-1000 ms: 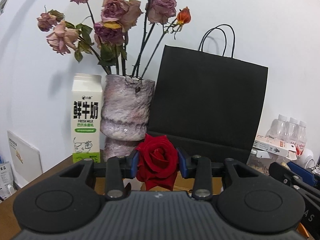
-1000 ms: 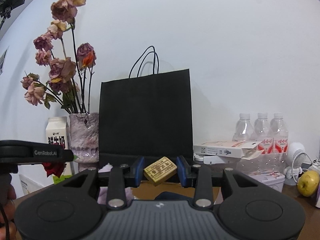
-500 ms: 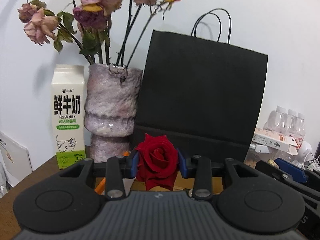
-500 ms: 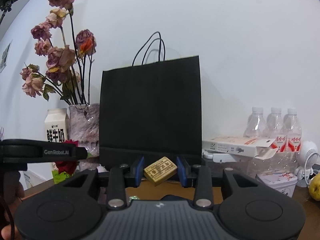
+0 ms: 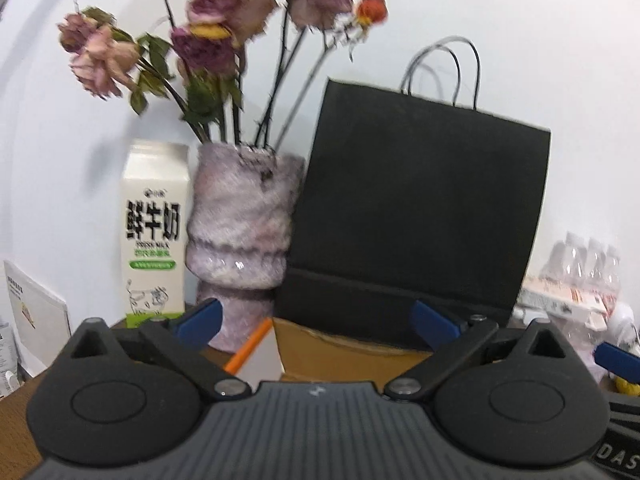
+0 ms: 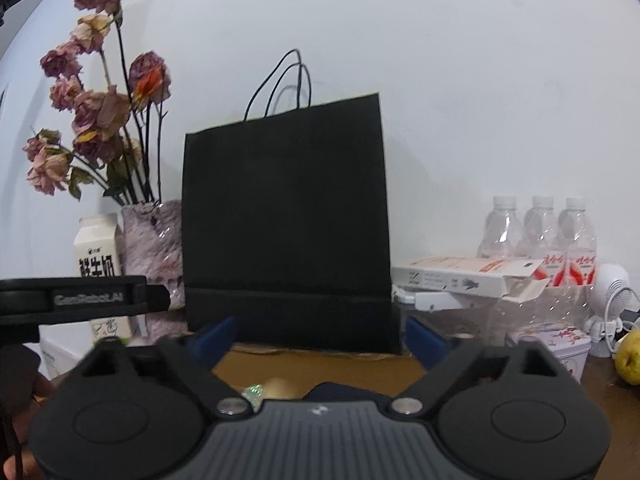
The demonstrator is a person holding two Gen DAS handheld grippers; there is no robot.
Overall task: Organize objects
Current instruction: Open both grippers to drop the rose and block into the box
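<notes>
- Left gripper [image 5: 316,320] and right gripper [image 6: 316,338] have just sprung wide, nothing between the jaws.
- Released items lie unseen, likely in the open brown cardboard box [image 5: 352,354].
- Withdraw both straight upward, clear of the tall black paper bag [image 5: 416,208].

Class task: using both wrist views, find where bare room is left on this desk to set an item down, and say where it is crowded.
Free: the brown surface in front of the black bag. Crowded: the right side, with water bottles, flat carton, tin and yellow fruit; and the left, with vase and milk carton.
</notes>
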